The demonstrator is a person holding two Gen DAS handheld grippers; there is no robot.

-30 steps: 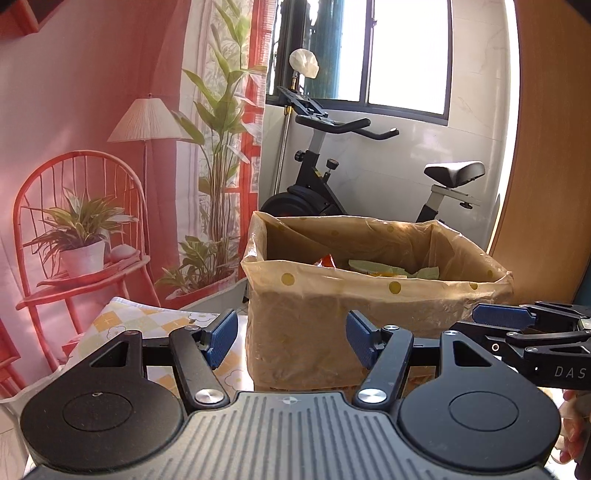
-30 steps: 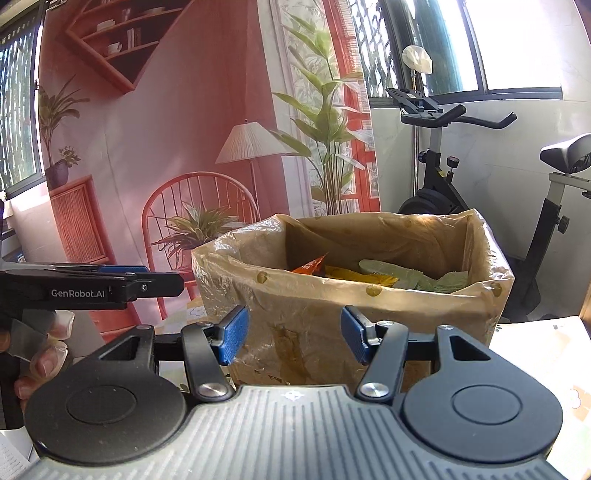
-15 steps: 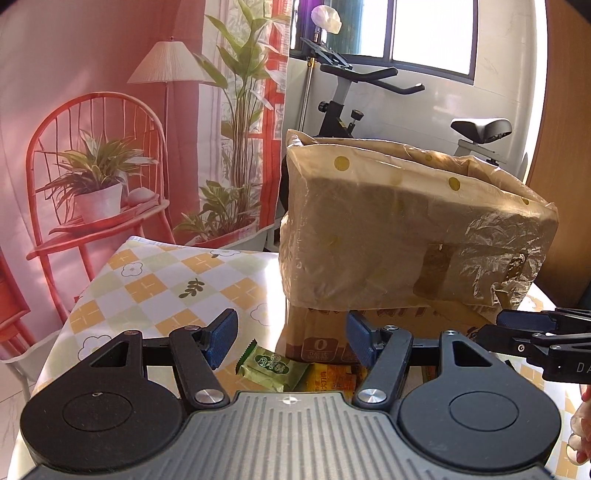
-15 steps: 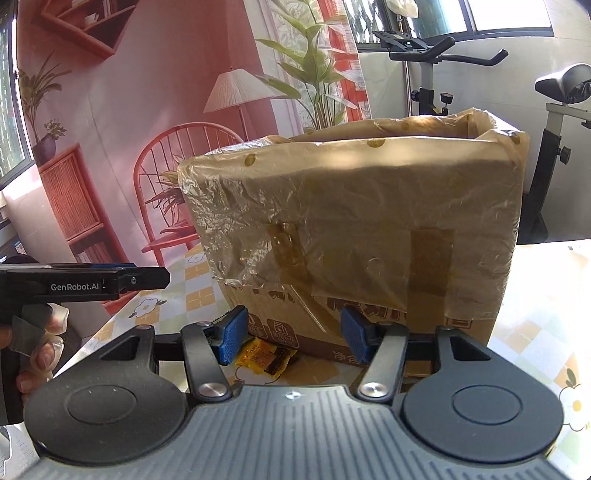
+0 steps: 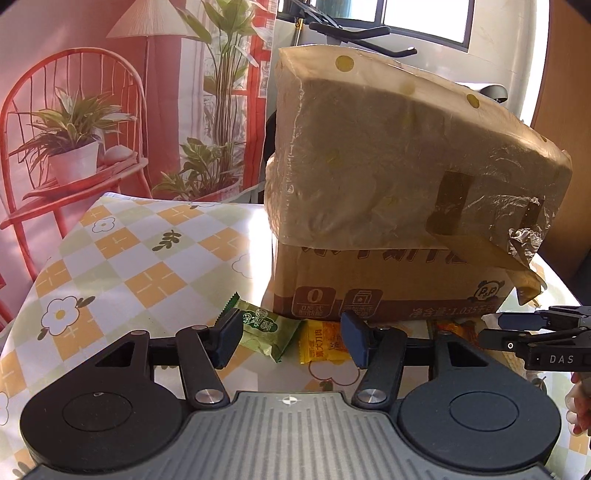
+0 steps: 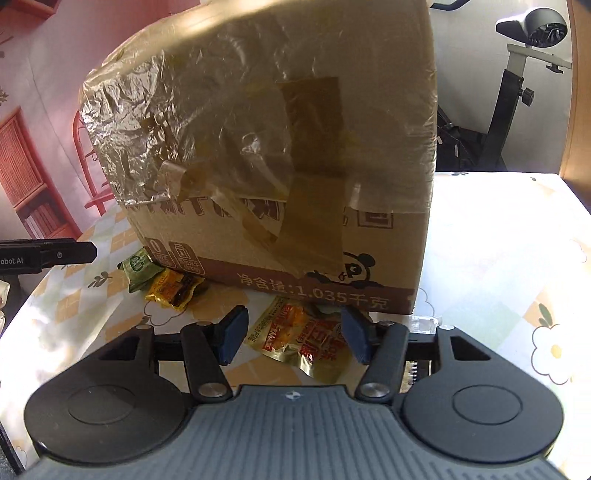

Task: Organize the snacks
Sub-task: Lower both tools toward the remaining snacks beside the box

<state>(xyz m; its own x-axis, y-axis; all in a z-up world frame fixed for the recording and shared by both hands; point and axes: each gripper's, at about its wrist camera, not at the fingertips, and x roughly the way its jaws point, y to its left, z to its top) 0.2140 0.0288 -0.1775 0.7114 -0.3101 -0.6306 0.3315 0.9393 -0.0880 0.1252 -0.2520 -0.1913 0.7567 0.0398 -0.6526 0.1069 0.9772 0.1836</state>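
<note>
1. Daylight scene, bright; light comes from the window [image 5: 424, 22] behind the cardboard box [image 5: 388, 288].
2. Left wrist view: evenly lit, colours clean, tablecloth [image 5: 140, 258] pattern sharp.
3. Right wrist view: tablecloth [image 6: 498, 240] right of the box is blown out to near white, pattern mostly lost.
4. Plastic liner [image 6: 184, 110] over the box shows crinkly glare patches.
5. Box face towards the cameras sits in its own shade; soft shadow falls on the snack packets [image 6: 303, 336] at its base.
6. Strong fisheye bending at edges, dark corner vignette.
7. Focus good throughout; no motion blur visible.
</note>
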